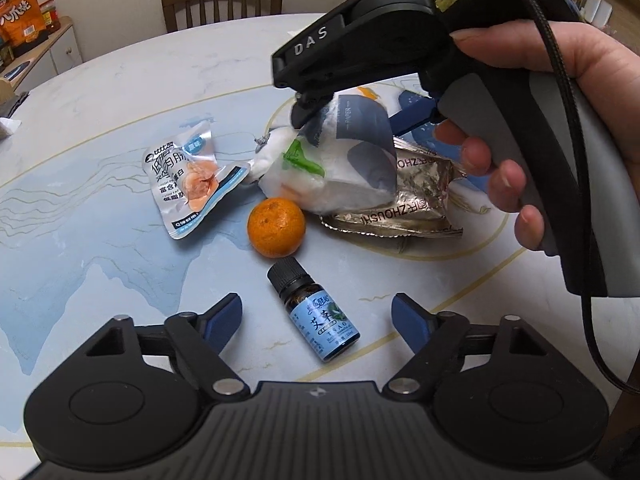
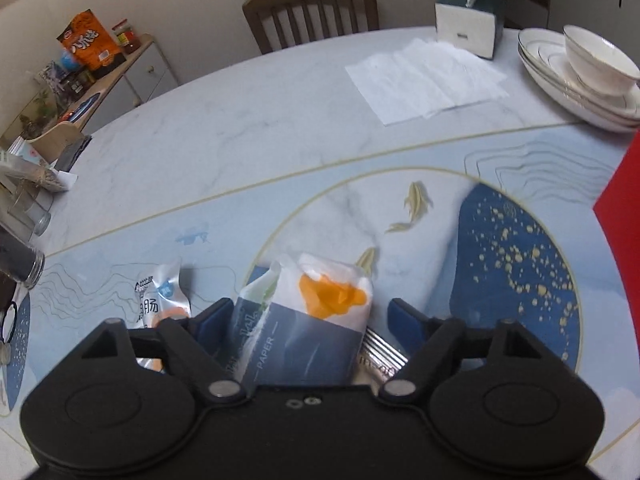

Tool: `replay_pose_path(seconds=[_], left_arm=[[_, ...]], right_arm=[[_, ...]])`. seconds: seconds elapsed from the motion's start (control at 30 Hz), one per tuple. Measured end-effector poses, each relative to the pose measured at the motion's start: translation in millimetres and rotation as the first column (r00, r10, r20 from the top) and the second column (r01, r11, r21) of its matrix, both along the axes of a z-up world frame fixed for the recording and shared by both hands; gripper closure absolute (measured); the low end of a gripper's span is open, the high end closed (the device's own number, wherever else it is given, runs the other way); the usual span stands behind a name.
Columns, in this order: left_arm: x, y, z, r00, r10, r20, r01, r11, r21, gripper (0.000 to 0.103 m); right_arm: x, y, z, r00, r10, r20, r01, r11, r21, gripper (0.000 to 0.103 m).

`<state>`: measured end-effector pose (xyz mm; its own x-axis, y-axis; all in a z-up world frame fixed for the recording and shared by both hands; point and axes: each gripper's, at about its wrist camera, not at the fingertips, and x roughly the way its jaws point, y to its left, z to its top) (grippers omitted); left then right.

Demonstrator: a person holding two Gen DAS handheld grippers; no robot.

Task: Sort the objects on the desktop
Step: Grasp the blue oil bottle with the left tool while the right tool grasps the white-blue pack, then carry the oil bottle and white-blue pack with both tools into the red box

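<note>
right gripper [image 2: 310, 322] straddles the tissue pack [image 2: 316, 320], its blue pads spread either side; the left pad looks close against the wrapper or touching it, the right pad stands clear with a gap showing, so nothing is pinched yet. the pack lies directly between the fingers and a little ahead of them, resting on a silver foil packet [image 1: 404, 196] that pokes out under its right side. it should handle as light and soft: a plastic-wrapped wad of paper that will squash under pressure and has a slick film, so a hold across the middle of its short width, on the dark band, seems safest, with enough squeeze to dent it without slipping. lifting may drag the foil packet along, since the two are touching. the pack is white with a dark grey-blue band marked "paper", an orange patch at the far end and a green mark on one side. left gripper [image 1: 316, 318] also stands open, with a small dark bottle [image 1: 314, 312] with a blue label lying between its pads, untouched. just beyond the bottle sits an orange [image 1: 276, 227], and farther left ahead a snack pouch [image 1: 188, 184] lies flat on the table [image 1: 100, 120]. a hand [image 1: 560, 128] grips the right handle.
</note>
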<state>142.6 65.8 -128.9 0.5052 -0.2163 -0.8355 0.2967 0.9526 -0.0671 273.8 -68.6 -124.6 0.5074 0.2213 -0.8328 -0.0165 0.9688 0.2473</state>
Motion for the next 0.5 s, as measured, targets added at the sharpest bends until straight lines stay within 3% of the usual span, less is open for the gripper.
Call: replay_pose_path(seconds=[0.1, 0.33, 0.5], left_arm=[[2.4, 0.3, -2.0, 1.0, 0.006, -0.011, -0.006, 1.0, 0.006, 0.034], [7.0, -4.6, -5.0, 1.0, 0.003, -0.015, -0.003, 0.999, 0.035, 0.05], [9.3, -9.0, -4.8, 1.0, -0.002, -0.007, 0.002, 0.999, 0.053, 0.068]], right_arm=[[-0.1, -1.7, 0.4, 1.0, -0.016, -0.01, 0.016, 1.0, 0.008, 0.036], [0.3, -5.4, 5.2, 0.999, -0.032, -0.015, 0.032, 0.999, -0.004, 0.05], [-1.1, -12.1, 11.6, 0.999, -0.045, -0.002, 0.045, 0.999, -0.005, 0.054]])
